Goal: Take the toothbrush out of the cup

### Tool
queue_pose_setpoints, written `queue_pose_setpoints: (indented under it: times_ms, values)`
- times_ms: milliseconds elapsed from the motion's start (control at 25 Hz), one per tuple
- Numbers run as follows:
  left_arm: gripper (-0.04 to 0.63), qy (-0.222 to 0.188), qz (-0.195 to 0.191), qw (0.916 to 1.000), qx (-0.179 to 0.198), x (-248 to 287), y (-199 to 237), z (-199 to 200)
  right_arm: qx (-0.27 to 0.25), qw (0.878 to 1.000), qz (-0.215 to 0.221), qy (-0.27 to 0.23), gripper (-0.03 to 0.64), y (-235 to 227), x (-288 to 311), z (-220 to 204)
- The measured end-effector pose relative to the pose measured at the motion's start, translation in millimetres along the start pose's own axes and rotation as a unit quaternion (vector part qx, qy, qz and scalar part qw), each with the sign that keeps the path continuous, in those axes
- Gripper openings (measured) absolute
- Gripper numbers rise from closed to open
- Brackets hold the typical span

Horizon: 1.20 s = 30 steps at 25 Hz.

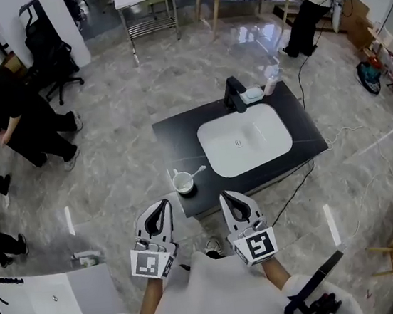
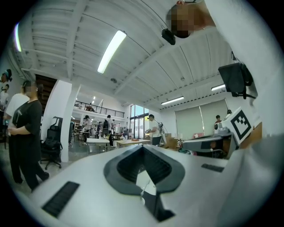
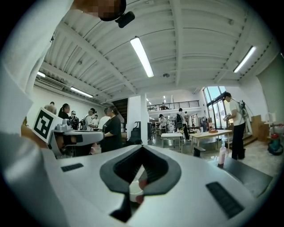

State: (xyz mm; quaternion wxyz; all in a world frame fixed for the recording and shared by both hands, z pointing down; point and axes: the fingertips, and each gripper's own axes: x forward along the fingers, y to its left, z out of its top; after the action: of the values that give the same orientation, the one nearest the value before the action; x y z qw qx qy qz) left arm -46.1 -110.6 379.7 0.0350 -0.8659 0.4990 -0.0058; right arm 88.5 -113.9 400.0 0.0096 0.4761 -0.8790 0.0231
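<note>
Currently the white cup (image 1: 183, 183) stands at the front left corner of the black bench (image 1: 179, 137), just beside the white sink (image 1: 244, 139), with the toothbrush (image 1: 197, 170) in it, leaning out toward the sink. Both claws are held level and side by side just short of the bench's near edge, apart from the cup. The left claw (image 1: 162, 204) and the right claw (image 1: 228, 197) each have their jaws drawn together and grip nothing.
</note>
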Motion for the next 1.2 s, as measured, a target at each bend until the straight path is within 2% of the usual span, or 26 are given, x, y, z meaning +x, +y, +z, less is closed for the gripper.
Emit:
queue_pose_setpoints:
  times_ms: [280, 600, 960, 1040, 1200]
  values:
    - [-0.005, 0.0, 0.004, 0.9999, -0.01, 13, 12, -2, 0.002, 1.0, 0.002, -0.002, 0.005, -8, 21, 4]
    - [-0.005, 0.01, -0.021, 0.9997, -0.01, 11, 29, -6, 0.011, 1.0, -0.013, -0.003, 0.005, 13, 33, 3]
    - [-0.005, 0.01, -0.039, 0.9989, -0.026, -10, 37, -12, 0.043, 0.999, -0.026, -0.013, 0.006, 37, 35, -4]
    - [-0.005, 0.014, -0.036, 0.9986, -0.036, -13, 38, -18, 0.043, 0.999, -0.032, -0.01, 0.006, 37, 33, -8]
    - [-0.005, 0.03, -0.015, 0.9956, -0.088, -15, 40, -31, 0.044, 0.998, -0.046, 0.003, 0.006, 35, 29, -25]
